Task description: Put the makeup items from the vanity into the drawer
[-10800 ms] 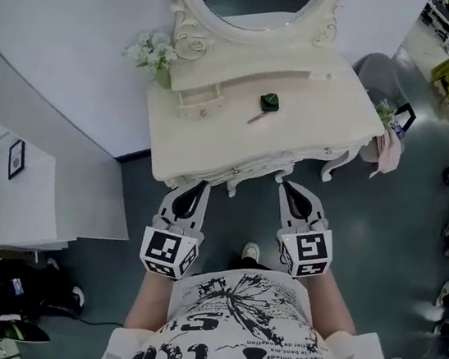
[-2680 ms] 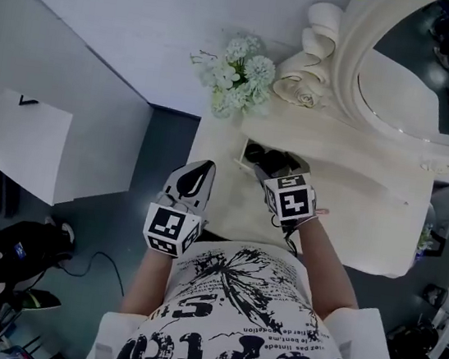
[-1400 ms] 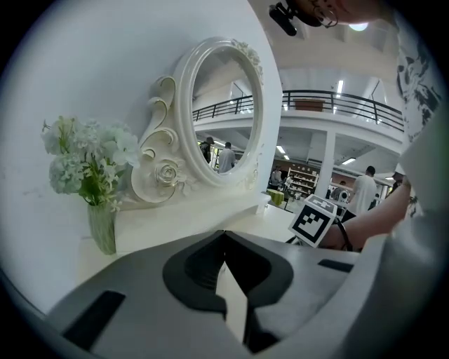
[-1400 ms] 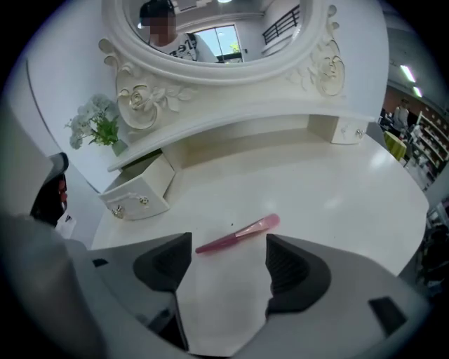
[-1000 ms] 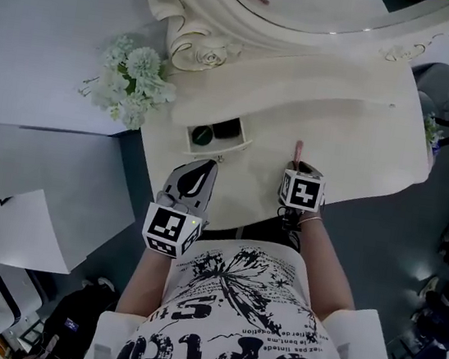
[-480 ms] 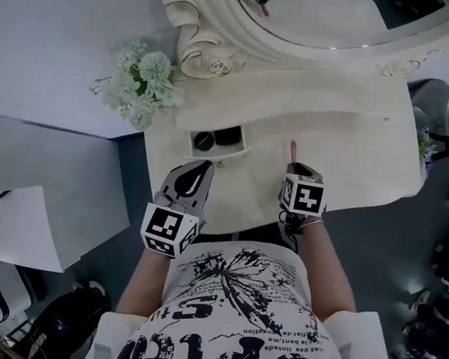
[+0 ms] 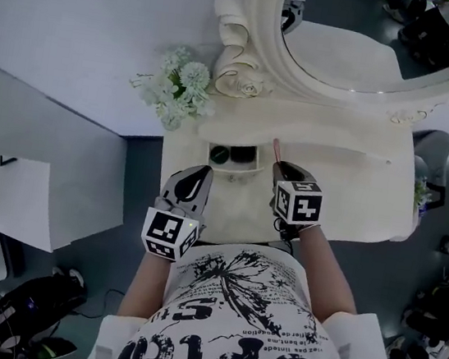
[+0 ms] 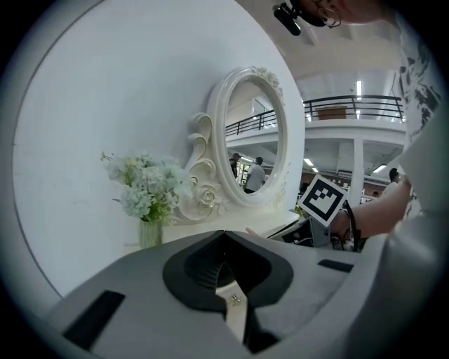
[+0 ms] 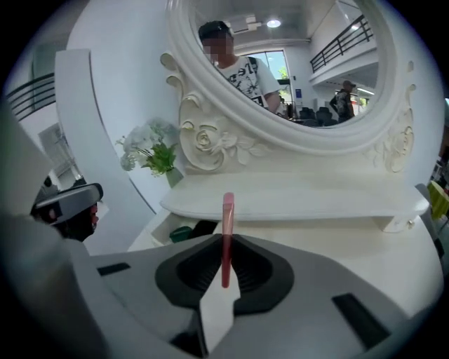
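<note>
A thin pink makeup stick (image 7: 277, 150) stands upright between the jaws of my right gripper (image 7: 280, 167), which is shut on it just above the cream vanity top (image 7: 355, 193). In the right gripper view the pink stick (image 9: 227, 231) rises from my right gripper (image 9: 226, 242). The small drawer (image 7: 246, 170) stands open to its left, with a green item (image 7: 219, 155) and a dark item (image 7: 243, 153) inside; the green item (image 9: 180, 233) shows there too. My left gripper (image 7: 196, 177) hangs shut and empty at the vanity's front left edge.
A vase of white flowers (image 7: 175, 89) stands at the vanity's back left corner. The oval mirror (image 7: 377, 38) with its carved frame rises behind a raised shelf (image 7: 338, 141). Grey floor lies on both sides, and a white wall at the left.
My right gripper, shut on the pink stick, has moved left and now sits closer to the open drawer. The left gripper has kept its place.
</note>
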Available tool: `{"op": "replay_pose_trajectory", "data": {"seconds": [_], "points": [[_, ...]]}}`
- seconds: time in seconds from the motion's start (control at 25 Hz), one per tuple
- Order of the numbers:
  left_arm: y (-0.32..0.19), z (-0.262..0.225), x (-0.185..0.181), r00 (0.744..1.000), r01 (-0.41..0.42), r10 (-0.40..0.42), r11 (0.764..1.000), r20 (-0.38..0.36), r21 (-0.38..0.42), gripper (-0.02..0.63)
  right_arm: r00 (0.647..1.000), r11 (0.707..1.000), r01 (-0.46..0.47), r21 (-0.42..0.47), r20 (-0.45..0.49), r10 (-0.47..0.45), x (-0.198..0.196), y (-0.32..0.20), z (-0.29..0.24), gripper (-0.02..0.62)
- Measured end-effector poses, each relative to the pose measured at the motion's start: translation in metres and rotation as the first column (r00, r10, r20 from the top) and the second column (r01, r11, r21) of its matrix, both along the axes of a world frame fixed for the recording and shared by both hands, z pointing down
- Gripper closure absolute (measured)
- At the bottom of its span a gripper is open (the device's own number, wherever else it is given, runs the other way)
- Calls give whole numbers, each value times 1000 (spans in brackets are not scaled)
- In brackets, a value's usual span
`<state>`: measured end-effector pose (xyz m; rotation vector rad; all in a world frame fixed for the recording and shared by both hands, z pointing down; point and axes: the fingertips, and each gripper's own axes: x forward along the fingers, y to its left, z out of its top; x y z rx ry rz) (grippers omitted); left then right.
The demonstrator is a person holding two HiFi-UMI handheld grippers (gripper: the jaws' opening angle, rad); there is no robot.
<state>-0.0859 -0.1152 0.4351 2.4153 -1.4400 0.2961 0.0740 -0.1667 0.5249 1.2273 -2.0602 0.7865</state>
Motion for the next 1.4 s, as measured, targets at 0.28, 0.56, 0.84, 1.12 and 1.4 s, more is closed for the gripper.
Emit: {"op": "replay_pose_trajectory", "data": {"seconds": [0.28,0.56,0.84,1.12,1.4], "points": [[16,0,-38,984,178,-178,984,-1,0,586,949,950,313,7,-33,-312,-70,-1,0,541],[33,9,-63,952,307,-307,951,3,-30,587,753,766,638,-73,-149,-641,-111,15,25,540],[43,19,-69,930,369,-369,928,12,-53,588,664,697,710,-101,-237,-710,-117,5,41,540],[41,22,-64,930,367,-366,928,16,-61,586,703,732,675,-92,-220,-676,-114,-1,42,458],[37,14,-59,941,340,-339,939,16,-46,587,778,794,606,-56,-167,-606,-105,1,26,457]]}}
